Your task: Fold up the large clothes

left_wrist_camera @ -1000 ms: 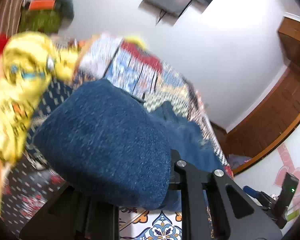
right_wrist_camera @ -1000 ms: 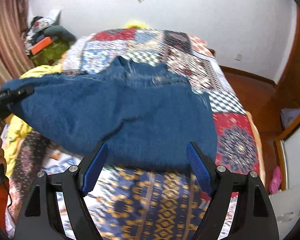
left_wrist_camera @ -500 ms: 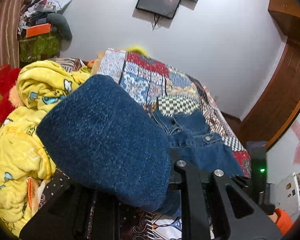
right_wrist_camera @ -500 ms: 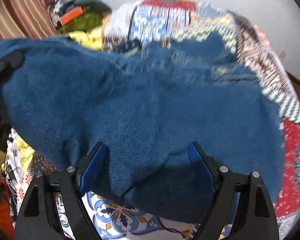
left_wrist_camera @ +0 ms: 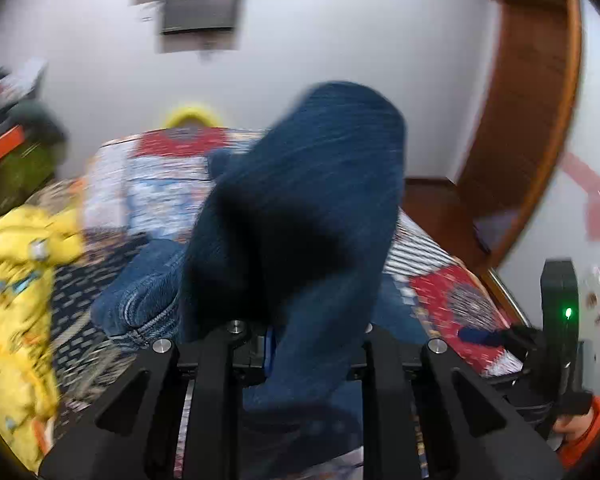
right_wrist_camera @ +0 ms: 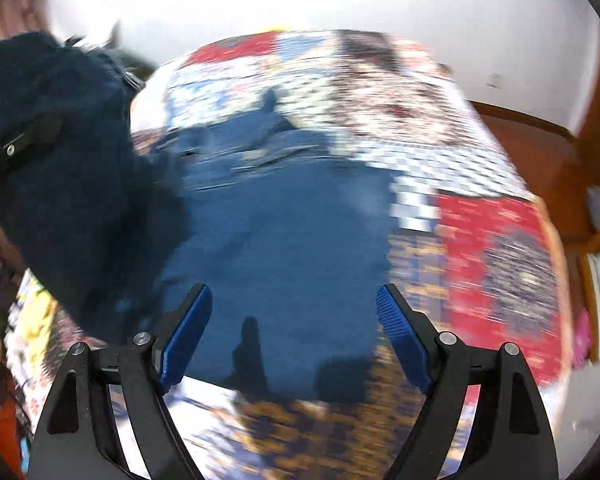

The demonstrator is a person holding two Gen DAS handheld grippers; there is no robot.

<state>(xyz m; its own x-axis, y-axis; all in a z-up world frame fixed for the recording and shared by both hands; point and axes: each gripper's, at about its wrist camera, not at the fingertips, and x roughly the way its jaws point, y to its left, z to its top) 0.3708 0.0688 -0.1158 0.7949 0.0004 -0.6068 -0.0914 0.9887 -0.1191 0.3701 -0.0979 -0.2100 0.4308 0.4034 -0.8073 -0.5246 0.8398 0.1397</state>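
Left gripper [left_wrist_camera: 300, 344] pinched a jeans [right_wrist_camera: 284, 232] fold; right gripper [right_wrist_camera: 294, 336] was spread, empty; denim looked heavy, floppy, best gripped at hems

White walls [left_wrist_camera: 360, 40], wall-mounted TV [left_wrist_camera: 198, 10], patchwork-quilted bed [right_wrist_camera: 480, 240], wooden door frame [left_wrist_camera: 540, 100].

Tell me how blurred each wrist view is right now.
Left wrist: the wall, quilt and jeans all smear, gripper frame sharp. Right wrist: quilt and jeans streaked, right gripper crisp, its shadows on the denim.
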